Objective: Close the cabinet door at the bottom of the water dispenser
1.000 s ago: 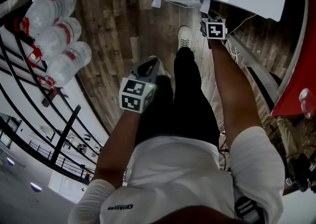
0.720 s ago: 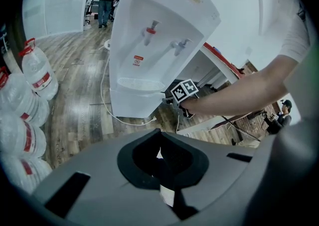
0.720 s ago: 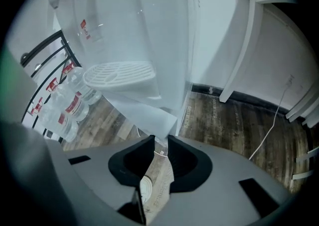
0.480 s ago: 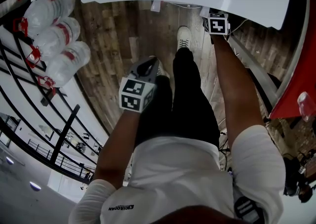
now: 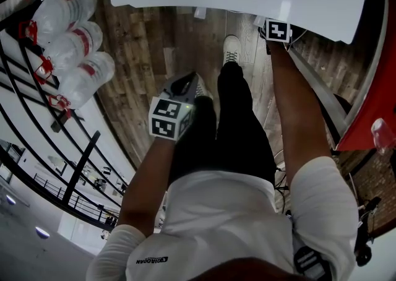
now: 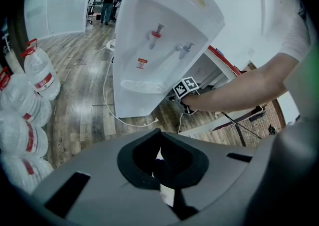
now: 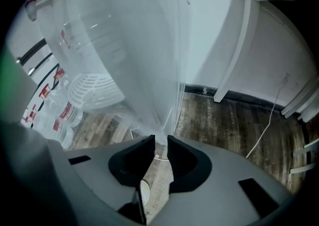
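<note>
- The water bottles (image 5: 65,47) lie stacked at the far left on the wood floor (image 5: 154,38), well apart from the work.
- The left gripper (image 6: 158,135) hangs by the person's left leg. Its jaws rest together with nothing between them, and it has no part in the door.
- The water dispenser (image 6: 149,46) stands ahead of the person. The left gripper view shows its two taps and drip grille, with a white cable (image 6: 106,95) trailing past its foot.
- The right gripper (image 7: 160,139) reaches down to the dispenser's lower right corner. In its own view the jaws are drawn in on a thin white edge that runs down between their tips.
- I take that edge to be the free edge of the cabinet door (image 7: 169,110), which stands partly open from the base. The panel is blurred, so its exact angle cannot be told.
- The door looks like a light, stiff plastic panel on hinges, so it should swing with little force.
- Its smooth, thin edge is probably slippery and gives the pads only a shallow bite.
- The free edge, far from the hinge, is the best place to hold it.
- A steady push along the door's arc should seat it. A hard shove might rock the dispenser.
</note>
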A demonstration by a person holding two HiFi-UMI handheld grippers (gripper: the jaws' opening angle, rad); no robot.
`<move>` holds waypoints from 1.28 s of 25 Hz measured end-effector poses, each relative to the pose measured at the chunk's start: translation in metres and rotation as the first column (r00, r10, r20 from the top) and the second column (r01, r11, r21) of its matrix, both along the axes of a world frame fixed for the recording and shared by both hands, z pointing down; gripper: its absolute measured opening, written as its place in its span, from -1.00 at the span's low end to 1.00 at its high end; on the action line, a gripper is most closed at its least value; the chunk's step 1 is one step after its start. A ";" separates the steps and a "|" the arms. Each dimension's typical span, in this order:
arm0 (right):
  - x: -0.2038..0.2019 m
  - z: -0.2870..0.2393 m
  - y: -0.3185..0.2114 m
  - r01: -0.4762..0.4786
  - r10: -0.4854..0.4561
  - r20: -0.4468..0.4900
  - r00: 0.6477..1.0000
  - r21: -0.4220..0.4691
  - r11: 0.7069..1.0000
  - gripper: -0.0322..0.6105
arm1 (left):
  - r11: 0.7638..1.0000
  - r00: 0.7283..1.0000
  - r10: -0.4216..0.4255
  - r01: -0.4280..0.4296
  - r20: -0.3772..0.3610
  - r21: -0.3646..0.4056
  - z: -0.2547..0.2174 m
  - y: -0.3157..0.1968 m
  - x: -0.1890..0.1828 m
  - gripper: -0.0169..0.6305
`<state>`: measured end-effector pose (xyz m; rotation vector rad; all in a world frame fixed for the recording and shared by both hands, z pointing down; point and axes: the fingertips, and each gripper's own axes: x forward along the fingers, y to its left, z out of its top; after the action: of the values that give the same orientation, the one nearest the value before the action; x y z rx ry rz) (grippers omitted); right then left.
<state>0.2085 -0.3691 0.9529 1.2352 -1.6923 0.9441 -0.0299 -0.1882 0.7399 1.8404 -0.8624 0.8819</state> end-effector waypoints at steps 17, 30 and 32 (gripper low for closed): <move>-0.004 -0.053 0.025 -0.001 0.002 -0.033 0.999 0.037 0.999 -0.62 | 0.995 0.999 0.032 -0.029 -0.025 0.099 -0.046 -0.017 -0.007 -0.96; -0.090 -0.239 0.108 -0.067 0.019 0.268 0.963 0.170 0.983 -0.83 | 0.949 0.996 0.075 -0.055 -0.052 0.309 -0.170 0.016 -0.053 -0.96; -0.113 -0.279 0.129 -0.054 -0.014 0.319 0.948 0.204 0.977 -0.83 | 0.935 0.994 0.081 -0.052 -0.068 0.350 -0.192 0.023 -0.059 -0.96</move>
<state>0.0958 -0.2402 0.6741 1.2905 -2.0818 1.0419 -0.0891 -0.1648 0.5483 2.2072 -0.9552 0.7223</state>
